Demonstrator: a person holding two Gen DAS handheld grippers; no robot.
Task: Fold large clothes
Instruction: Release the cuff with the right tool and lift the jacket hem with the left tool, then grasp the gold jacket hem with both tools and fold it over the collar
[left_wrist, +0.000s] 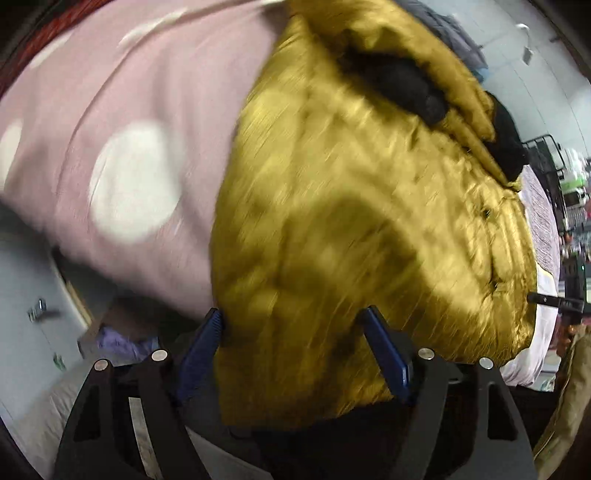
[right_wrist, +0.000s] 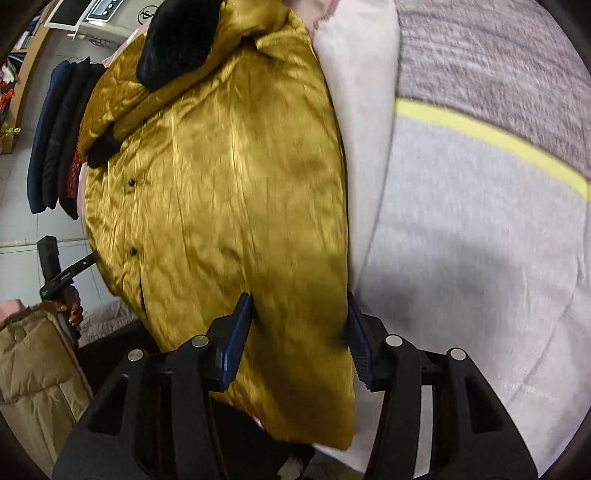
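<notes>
The gold coat (right_wrist: 221, 177) lies spread on the bed (right_wrist: 461, 221), collar far. Both the left gripper (left_wrist: 295, 332) and the right gripper (right_wrist: 299, 321) clench its near hem between blue pads.

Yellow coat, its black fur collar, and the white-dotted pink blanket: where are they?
yellow coat (right_wrist: 221, 184): right wrist view, front panel.
black fur collar (right_wrist: 177, 40): right wrist view, its middle.
pink blanket (left_wrist: 136, 181): left wrist view, white dot.

A bedroom, judged by the pink polka-dot bedding (left_wrist: 110, 122), grey blanket (right_wrist: 461, 221), dark garments hung (right_wrist: 55, 140) nearby.
</notes>
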